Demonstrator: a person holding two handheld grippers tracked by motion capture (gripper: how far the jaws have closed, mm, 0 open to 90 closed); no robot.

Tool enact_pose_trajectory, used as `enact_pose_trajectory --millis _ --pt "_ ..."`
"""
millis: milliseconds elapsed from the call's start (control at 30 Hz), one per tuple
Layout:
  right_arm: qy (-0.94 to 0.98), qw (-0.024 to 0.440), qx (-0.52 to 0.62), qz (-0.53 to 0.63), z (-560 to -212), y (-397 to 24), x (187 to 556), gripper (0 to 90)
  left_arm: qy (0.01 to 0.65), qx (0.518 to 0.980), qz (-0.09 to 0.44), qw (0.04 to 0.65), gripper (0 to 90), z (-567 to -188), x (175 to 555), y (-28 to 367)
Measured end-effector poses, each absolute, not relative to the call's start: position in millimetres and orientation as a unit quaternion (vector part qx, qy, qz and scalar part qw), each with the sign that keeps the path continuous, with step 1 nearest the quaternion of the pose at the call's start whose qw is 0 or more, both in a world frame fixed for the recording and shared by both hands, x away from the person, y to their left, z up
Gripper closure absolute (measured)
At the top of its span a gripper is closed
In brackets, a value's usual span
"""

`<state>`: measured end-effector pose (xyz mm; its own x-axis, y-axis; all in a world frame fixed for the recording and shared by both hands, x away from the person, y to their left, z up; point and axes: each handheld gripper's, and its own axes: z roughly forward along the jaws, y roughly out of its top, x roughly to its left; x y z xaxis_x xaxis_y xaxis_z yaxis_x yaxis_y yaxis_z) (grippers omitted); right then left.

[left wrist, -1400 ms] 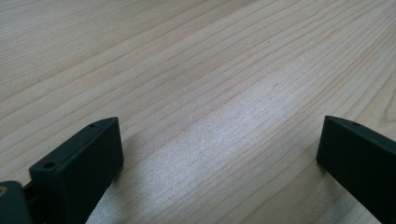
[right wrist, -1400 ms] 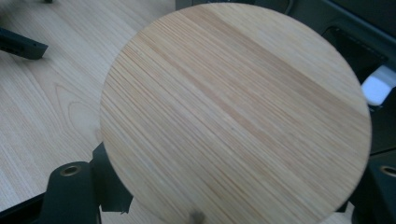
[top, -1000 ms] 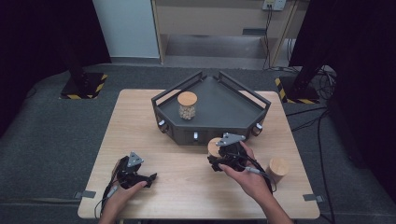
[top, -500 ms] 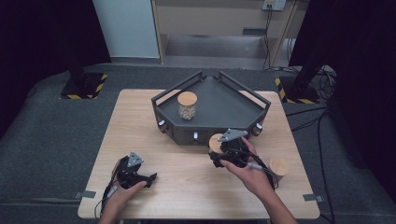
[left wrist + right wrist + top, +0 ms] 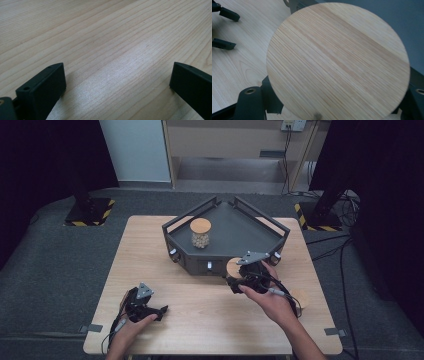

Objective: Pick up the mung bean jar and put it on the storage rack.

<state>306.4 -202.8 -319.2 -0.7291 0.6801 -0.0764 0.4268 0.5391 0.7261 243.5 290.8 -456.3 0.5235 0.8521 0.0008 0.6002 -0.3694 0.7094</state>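
A jar with a round wooden lid [image 5: 233,267] hangs just above the table at the front rim of the dark tray [image 5: 240,227]. My right gripper [image 5: 239,279] is shut on the jar below its lid. In the right gripper view that lid [image 5: 337,62] covers most of the picture, and the black fingers [image 5: 252,100] hug the jar from both sides. A second lidded jar [image 5: 200,233] with pale contents stands inside the tray at its left. My left gripper [image 5: 159,311] rests on the table at the front left, its jaws [image 5: 117,77] wide apart over bare wood.
Another wooden-lidded jar [image 5: 301,298] stands on the table [image 5: 150,250] at the right, partly behind the right forearm. The tray has raised rails and knobs along its front wall. Floor stands with striped bases flank the far side of the table.
My right gripper has lifted the jar and carried it a little toward the tray's front rim. The left gripper has stayed where it was.
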Motion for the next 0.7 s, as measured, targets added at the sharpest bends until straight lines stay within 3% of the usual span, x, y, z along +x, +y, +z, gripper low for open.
enact_pose_trajectory --millis 700 --pt "0.855 0.196 0.318 0.359 -288.9 -207.1 320.8 25.4 0.451 0.806 0.188 0.335 0.0 -456.3 243.4 290.7"
